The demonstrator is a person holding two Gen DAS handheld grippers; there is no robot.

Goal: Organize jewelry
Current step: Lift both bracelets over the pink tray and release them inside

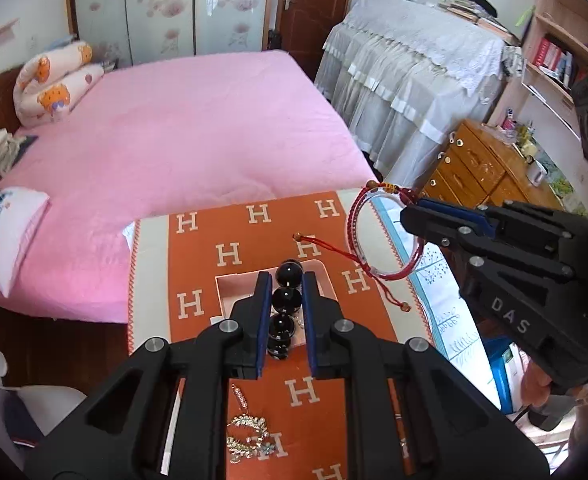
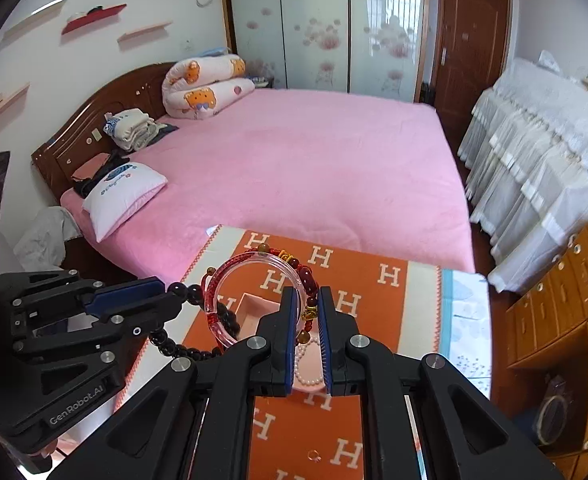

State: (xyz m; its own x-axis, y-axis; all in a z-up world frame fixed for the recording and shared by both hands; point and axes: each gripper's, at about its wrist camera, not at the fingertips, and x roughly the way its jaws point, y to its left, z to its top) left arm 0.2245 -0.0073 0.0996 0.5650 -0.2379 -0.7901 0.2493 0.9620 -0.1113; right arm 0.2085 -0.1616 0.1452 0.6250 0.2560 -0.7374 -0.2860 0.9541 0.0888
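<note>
White "H" letters pattern the orange woven cloth (image 1: 230, 360) on the surface. The left gripper (image 1: 286, 284), marked "GenRobot.AI", has its fingers clamped on glossy round black beads (image 1: 285, 300); the right gripper (image 2: 307, 300), marked "DAS", pinches a clear bangle with red braided cord (image 2: 254, 276), above the pink tray (image 2: 254, 304).

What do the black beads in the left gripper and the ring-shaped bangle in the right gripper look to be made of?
Black beads: glossy polished stone or glass, judging by sharp window glints; which one is unclear. Bangle: clear glass or plastic ring, see-through, with red braided cord wrapped along it.
</note>
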